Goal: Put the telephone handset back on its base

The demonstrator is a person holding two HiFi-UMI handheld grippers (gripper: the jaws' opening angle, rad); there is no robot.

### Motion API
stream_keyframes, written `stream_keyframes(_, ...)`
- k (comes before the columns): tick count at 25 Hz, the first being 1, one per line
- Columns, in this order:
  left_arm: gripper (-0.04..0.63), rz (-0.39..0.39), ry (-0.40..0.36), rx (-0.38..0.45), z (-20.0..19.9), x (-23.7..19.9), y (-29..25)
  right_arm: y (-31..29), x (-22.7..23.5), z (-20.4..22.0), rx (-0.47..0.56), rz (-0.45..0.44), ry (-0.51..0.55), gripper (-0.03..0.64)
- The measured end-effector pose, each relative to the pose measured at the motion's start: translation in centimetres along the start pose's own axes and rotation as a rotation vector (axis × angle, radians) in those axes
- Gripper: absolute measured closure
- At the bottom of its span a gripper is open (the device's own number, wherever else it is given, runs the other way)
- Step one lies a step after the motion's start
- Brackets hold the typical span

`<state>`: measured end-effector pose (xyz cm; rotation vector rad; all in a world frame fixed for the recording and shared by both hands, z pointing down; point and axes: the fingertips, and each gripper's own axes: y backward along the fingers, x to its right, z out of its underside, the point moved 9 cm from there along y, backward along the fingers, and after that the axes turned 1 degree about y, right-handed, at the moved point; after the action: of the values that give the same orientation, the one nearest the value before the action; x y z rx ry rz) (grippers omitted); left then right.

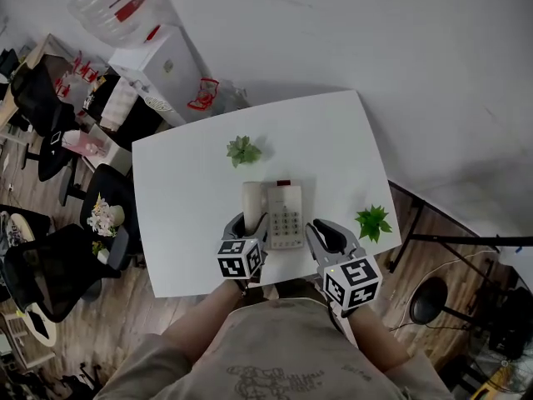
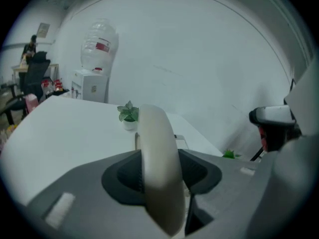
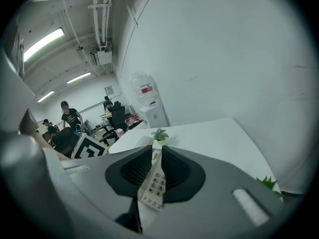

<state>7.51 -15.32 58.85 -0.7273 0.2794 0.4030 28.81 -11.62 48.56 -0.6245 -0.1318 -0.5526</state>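
A cream telephone handset (image 1: 252, 200) (image 2: 159, 168) sits between the jaws of my left gripper (image 1: 246, 227) (image 2: 160, 177), which is shut on it. It hangs lengthwise over the left side of the white telephone base (image 1: 286, 217), on or just above it; I cannot tell which. A sliver of the base (image 2: 180, 141) shows behind the handset. My right gripper (image 1: 326, 233) (image 3: 153, 177) is at the base's right, its jaws a narrow slot apart with nothing held. Through that slot I see the keypad of the base (image 3: 155, 182).
The white table (image 1: 183, 223) carries two small green plants, one behind the phone (image 1: 242, 150) and one at the right edge (image 1: 372, 221). A water dispenser (image 1: 158, 65) stands beyond the far left corner. Office chairs (image 1: 50, 273) crowd the floor on the left.
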Motion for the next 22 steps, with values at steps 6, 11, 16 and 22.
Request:
stream_keyframes(6, 0.396, -0.031, -0.010, -0.017, 1.2, 0.1, -1.5, 0.1, 1.5, 0.8, -0.034, 0.009, -0.024, 0.529)
stream_keyframes(11, 0.396, -0.058, 0.062, -0.010, 1.7, -0.3, -2.7, -0.2, 1.9, 1.0, -0.055, -0.003, -0.036, 0.531)
stream_keyframes(16, 0.396, -0.073, 0.012, -0.023, 2.1, -0.3, -3.5, -0.4, 2.2, 1.4, -0.070, -0.003, -0.050, 0.531)
stream_keyframes(22, 0.396, -0.048, -0.024, -0.009, 2.5, 0.0, -3.4, -0.4, 2.6, 1.7, -0.091, -0.007, -0.059, 0.529)
